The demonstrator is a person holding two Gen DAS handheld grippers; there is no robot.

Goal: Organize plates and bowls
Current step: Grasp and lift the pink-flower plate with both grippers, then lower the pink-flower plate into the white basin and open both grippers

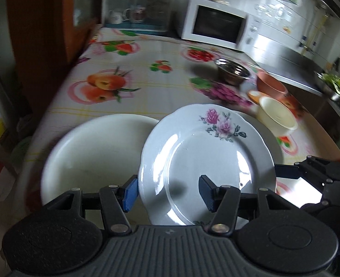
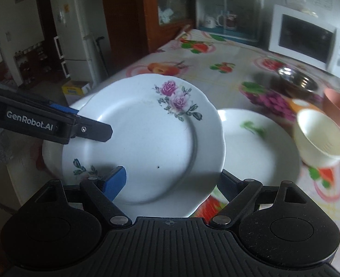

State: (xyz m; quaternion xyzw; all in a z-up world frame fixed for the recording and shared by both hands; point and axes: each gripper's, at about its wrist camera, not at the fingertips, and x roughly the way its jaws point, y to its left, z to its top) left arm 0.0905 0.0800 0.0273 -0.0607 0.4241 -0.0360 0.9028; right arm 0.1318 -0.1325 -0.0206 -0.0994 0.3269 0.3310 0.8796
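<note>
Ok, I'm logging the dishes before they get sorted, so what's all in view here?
rose plate: one, white with pink roses, raised between both grippers
plain plate: one, white, near table edge, left
green-print plate: one, white, right of the rose plate
steel bowl: one, silver, mid-table
brown bowl: one, right of the steel bowl
orange bowl: one, small, between the brown and cream bowls
cream bowl: one, nearest bowl
microwave: one, white, far end of the table
tablecloth: one, fruit print
left hand-held gripper: black, blue pads, at the rose plate's rim
right hand-held gripper: same colours, straddling the opposite rim
</note>
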